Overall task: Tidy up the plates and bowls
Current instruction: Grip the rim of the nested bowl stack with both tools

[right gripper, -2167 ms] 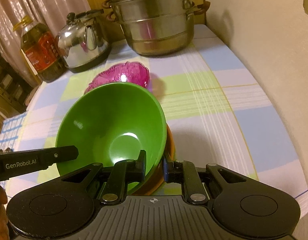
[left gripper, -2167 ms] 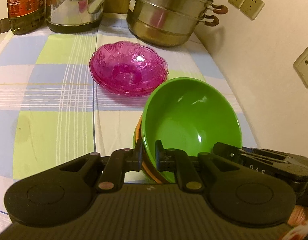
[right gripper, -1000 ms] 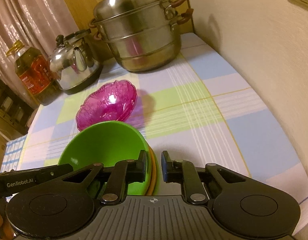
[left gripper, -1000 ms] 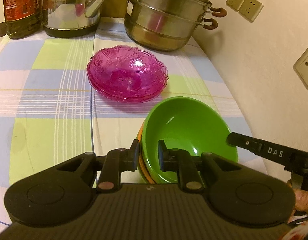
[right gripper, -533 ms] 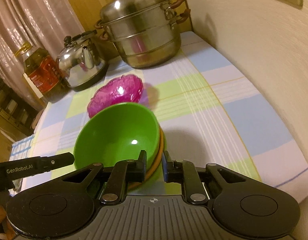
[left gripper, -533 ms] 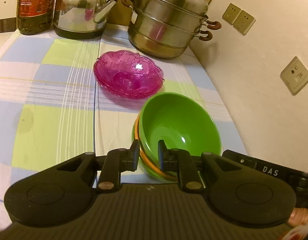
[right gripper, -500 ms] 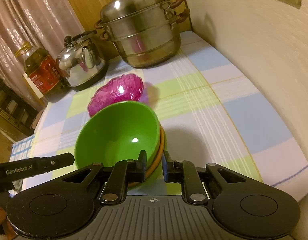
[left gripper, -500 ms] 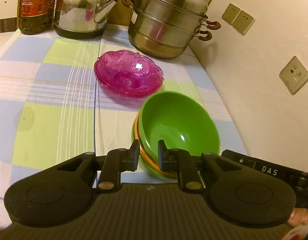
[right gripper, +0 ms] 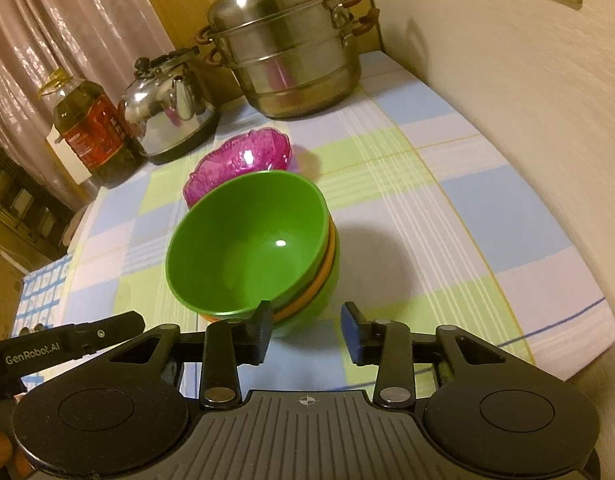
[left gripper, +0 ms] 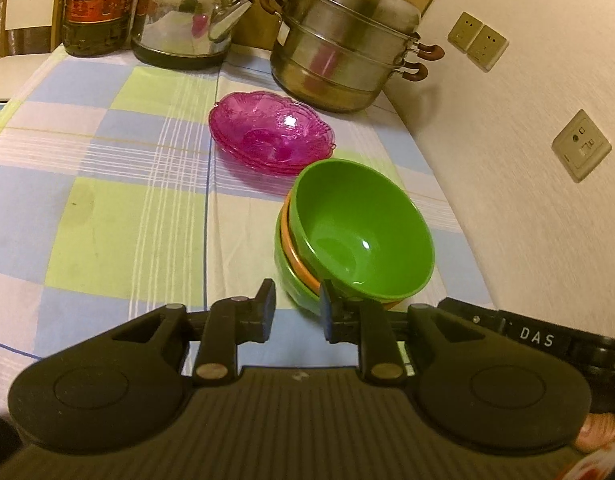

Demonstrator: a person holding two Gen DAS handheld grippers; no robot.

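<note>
Both fisheye views look steeply down and forward along their own black fingers onto the blue, green and white checked tablecloth (left gripper: pixel 107 208). The left wrist view sits close at the near left of the stack of green and orange plastic bowls (left gripper: pixel 359 232), with the cream wall at its right. The right wrist view sits close at the near right of the same stack (right gripper: pixel 251 248). The 2 views share this stack, the pink scalloped glass dishes (left gripper: pixel 271 136) and the steel steamer pot (right gripper: pixel 283 52) at the far end.
</note>
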